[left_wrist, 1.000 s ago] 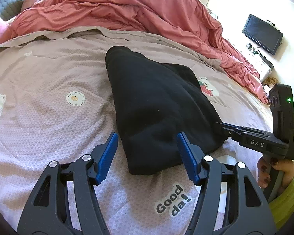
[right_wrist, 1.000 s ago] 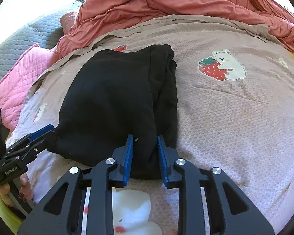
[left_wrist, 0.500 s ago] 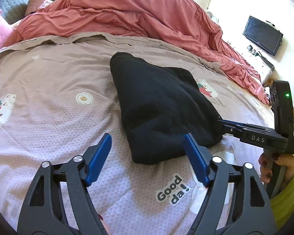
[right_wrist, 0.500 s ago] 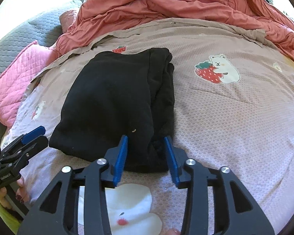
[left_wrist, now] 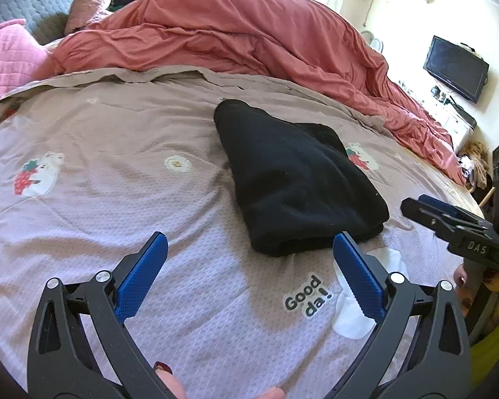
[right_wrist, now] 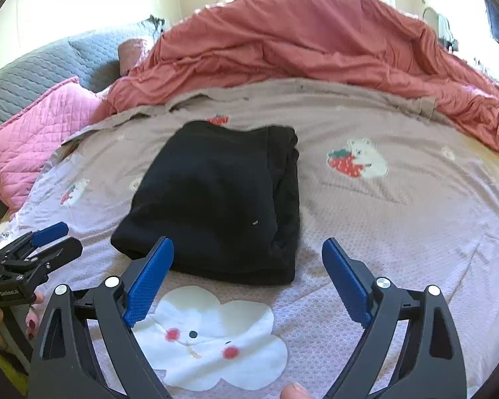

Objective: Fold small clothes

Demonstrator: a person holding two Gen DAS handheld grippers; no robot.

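Left wrist view: folded black garment (left_wrist: 299, 179) flat on the bed sheet (left_wrist: 116, 199), just beyond the blue pads.
Left hand-held gripper (left_wrist: 249, 266): jaws opening, already wide, nothing between them (bare sheet only).
Right wrist view: same garment (right_wrist: 216, 199) near centre, red duvet (right_wrist: 316, 40) bunched far behind.
Right hand-held gripper (right_wrist: 248, 266): jaws opening, wide, garment's near edge between the tips but not pinched.
Pillow (right_wrist: 33, 133): pink, far left.

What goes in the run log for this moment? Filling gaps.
black garment: folded on bed | left gripper: opening, empty | right gripper: opening, empty
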